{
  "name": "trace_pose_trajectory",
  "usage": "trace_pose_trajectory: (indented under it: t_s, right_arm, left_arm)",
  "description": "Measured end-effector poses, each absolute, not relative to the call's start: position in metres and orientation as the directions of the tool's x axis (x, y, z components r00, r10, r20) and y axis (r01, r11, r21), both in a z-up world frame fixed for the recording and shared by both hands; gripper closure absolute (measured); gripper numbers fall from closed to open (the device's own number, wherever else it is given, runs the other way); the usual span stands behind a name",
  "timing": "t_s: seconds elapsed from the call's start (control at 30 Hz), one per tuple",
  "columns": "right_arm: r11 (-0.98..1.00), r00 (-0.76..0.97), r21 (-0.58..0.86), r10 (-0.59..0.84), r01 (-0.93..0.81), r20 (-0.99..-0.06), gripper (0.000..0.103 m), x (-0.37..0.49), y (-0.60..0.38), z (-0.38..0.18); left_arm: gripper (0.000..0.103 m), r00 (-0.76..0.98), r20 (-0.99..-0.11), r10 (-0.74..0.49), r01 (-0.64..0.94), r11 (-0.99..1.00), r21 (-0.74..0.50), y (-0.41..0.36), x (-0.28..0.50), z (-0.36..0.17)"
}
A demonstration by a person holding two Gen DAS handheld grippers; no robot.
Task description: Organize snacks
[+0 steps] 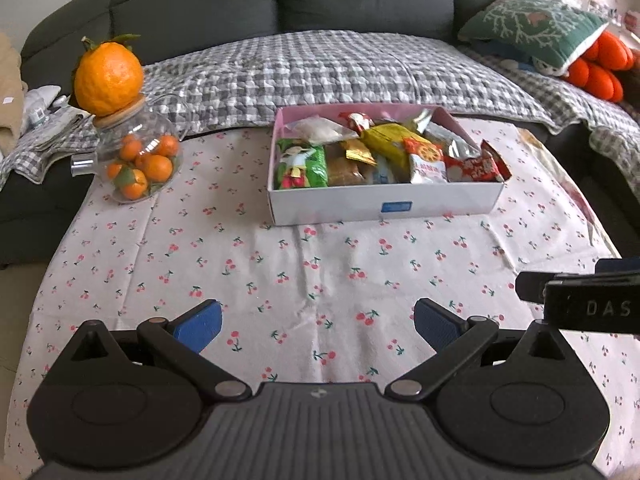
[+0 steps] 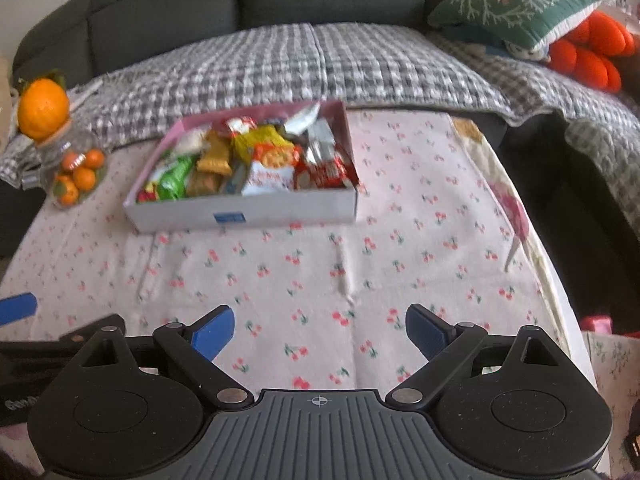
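Glass jar of tangerines (image 1: 138,160), big orange (image 1: 109,78) on lid, cherry-print tablecloth (image 1: 320,264), green cushion (image 1: 532,26)

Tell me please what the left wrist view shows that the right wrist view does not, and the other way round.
Only the left wrist view shows the left gripper whole, fingers apart over bare tablecloth, with the right gripper's black body at its right edge.

Only the right wrist view shows the right gripper whole, also open and empty, with a blue finger of the left gripper at its left edge, and a pink object beyond the table's right side.

Both show the snack box, full of packets, the glass jar of small oranges with a big orange on top, the sofa and the green cushion.
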State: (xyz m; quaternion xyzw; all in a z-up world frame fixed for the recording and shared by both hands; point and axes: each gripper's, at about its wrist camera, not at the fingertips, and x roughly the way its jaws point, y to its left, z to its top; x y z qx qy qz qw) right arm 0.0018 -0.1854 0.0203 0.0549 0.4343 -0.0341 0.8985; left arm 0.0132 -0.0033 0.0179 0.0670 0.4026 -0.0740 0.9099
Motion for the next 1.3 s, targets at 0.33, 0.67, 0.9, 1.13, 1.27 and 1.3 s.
trace_pose_trajectory:
  t_s: [0.33,0.67,0.9,1.13,1.27,1.3]
  right_arm:
    - [0.993,0.625,0.059,-0.018,0.101,-0.78,0.008,-0.0046,-0.1869,0.0209]
    - [0.993,0.622,0.059,-0.016,0.1,-0.783,0.008,-0.004,-0.1857,0.0208]
    - [0.994,0.618,0.056,-0.016,0.097,-0.786,0.008,-0.0026,-0.1841,0.0195]
    - [0.994,0.617,0.051,-0.018,0.095,-0.787,0.008,-0.0027,-0.1833,0.0192]
    - [0.993,0.62,0.056,-0.018,0.1,-0.784,0.008,-0.0028,-0.185,0.0197]
    - [0.993,0.621,0.056,-0.018,0.1,-0.784,0.008,-0.0029,-0.185,0.0198]
  left_arm:
    - [0.001,0.654,-0.752,-0.078,0.188,0.98,0.061,-0.0081,0.01,0.0139]
    - [0.001,0.648,-0.757,-0.082,0.182,0.982,0.049,-0.0061,0.0091,0.0136]
    - [0.001,0.647,-0.758,-0.085,0.182,0.982,0.044,-0.0056,0.0081,0.0142]
    - [0.001,0.64,-0.763,-0.09,0.183,0.982,0.037,-0.0056,0.0088,0.0138]
    - [0.001,0.638,-0.765,-0.091,0.183,0.982,0.035,-0.0057,0.009,0.0132]
    - [0.001,0.637,-0.765,-0.092,0.183,0.983,0.035,-0.0058,0.009,0.013]
